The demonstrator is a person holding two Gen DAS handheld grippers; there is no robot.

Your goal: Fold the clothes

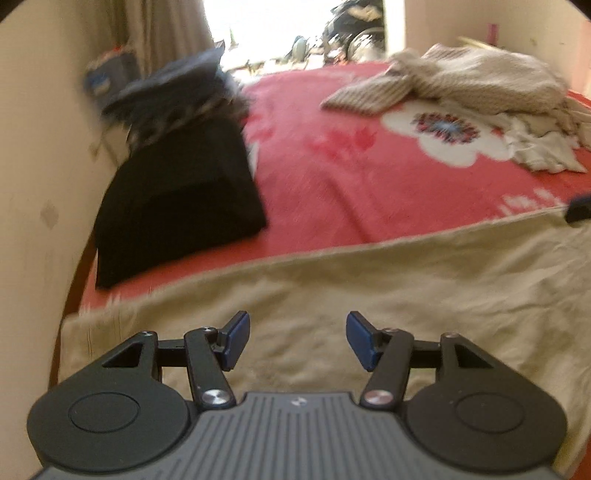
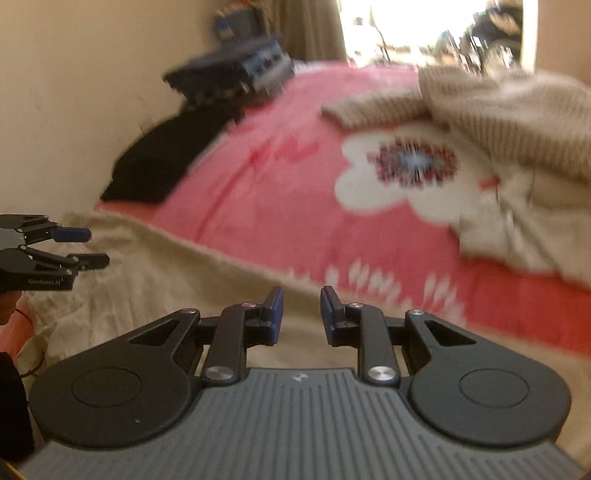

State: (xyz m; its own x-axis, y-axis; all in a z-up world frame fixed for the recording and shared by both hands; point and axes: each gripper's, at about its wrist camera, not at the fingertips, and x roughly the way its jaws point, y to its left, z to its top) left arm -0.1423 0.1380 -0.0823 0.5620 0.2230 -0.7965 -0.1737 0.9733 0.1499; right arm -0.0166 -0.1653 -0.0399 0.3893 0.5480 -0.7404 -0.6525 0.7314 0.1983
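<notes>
While both tools hung over the near end of the bed, the left gripper (image 1: 297, 341) stood with its blue-padded jaws wide apart and nothing between them; the right gripper (image 2: 302, 314) showed a narrower gap, likewise empty.

Beige cloth (image 1: 406, 295): spread flat and wrinkled directly under both grippers, covering the near edge of the bed, its far hem running across the red blanket (image 1: 332, 177).

Red blanket: fleece with a large white flower print (image 1: 447, 133), covering the bed beyond the cloth.

Black folded garment (image 1: 177, 199): lay on the blanket's left side, against the cream wall (image 1: 40, 147), just beyond the cloth's hem.

Dark patterned stack (image 1: 177, 88): sat behind the black garment, blurred; its contents could not be told.

Knitted beige sweater (image 1: 480, 77): heaped unfolded at the far right of the bed, one ribbed sleeve stretched leftward.

White crumpled garment (image 1: 543, 147): lay just beside the sweater, nearer the camera.

Bright doorway (image 1: 295, 29): beyond the bed's far end.
</notes>
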